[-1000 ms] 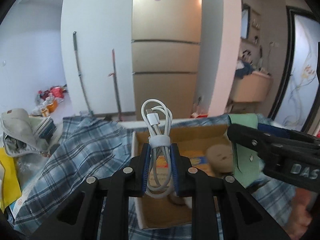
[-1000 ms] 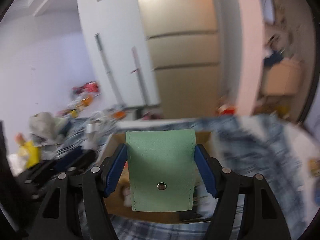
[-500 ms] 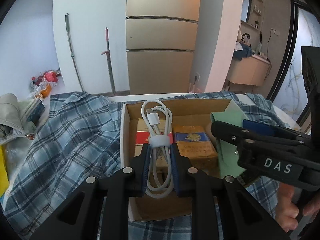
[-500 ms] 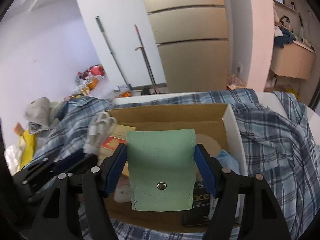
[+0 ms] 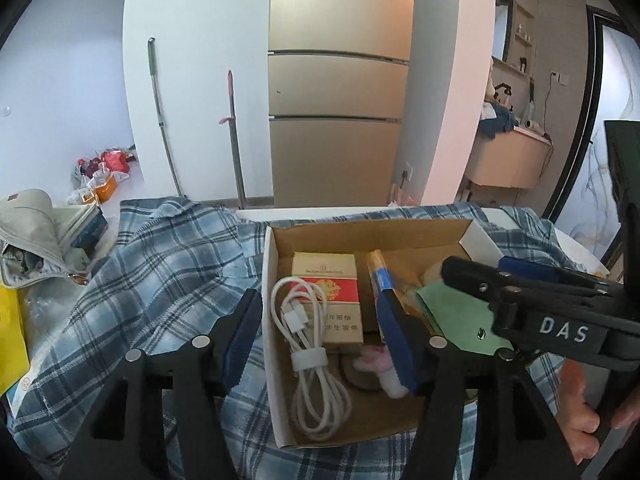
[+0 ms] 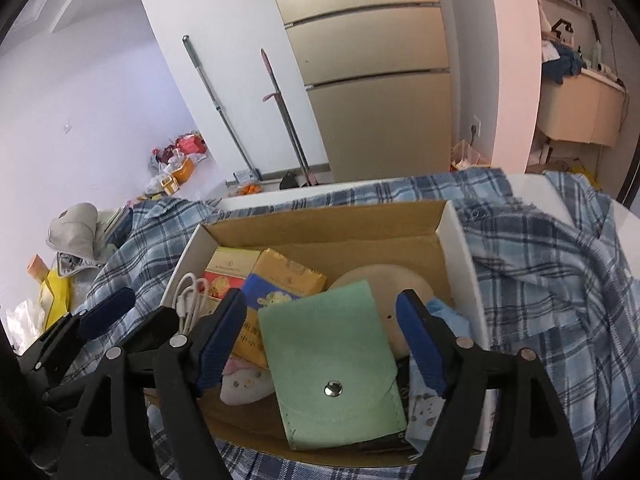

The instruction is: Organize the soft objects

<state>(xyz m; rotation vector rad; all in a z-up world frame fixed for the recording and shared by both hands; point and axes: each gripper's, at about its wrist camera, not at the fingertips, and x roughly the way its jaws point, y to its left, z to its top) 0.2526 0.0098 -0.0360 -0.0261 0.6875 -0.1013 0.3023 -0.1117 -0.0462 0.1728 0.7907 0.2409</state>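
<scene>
Cable [image 5: 308, 356] left in box [image 5: 269, 320], pouch [image 6: 332, 368] right, packs [image 5: 326, 292] behind

Pink plush toy [image 6: 244, 384] partly hidden under green pouch [image 6: 332, 364], beige round item [image 6: 384, 284], perhaps a cushion, half covered

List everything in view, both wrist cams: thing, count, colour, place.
box: 1, cardboard, white outside, on the shirt
cable: 1, white, coiled, lying at the box's left side
pouch: 1, green with a snap, lying in the box between the right fingers
packs: 2, one red and cream, one yellow and blue, in the box
plush: 1, white and pink, near front of the box
shirt: 1, blue plaid, spread under the box
bag: 1, grey, far left
fridge: 1, gold, behind
mops: 2, against the white wall
left gripper: open, over the cable
right gripper: open, astride the pouch
</scene>
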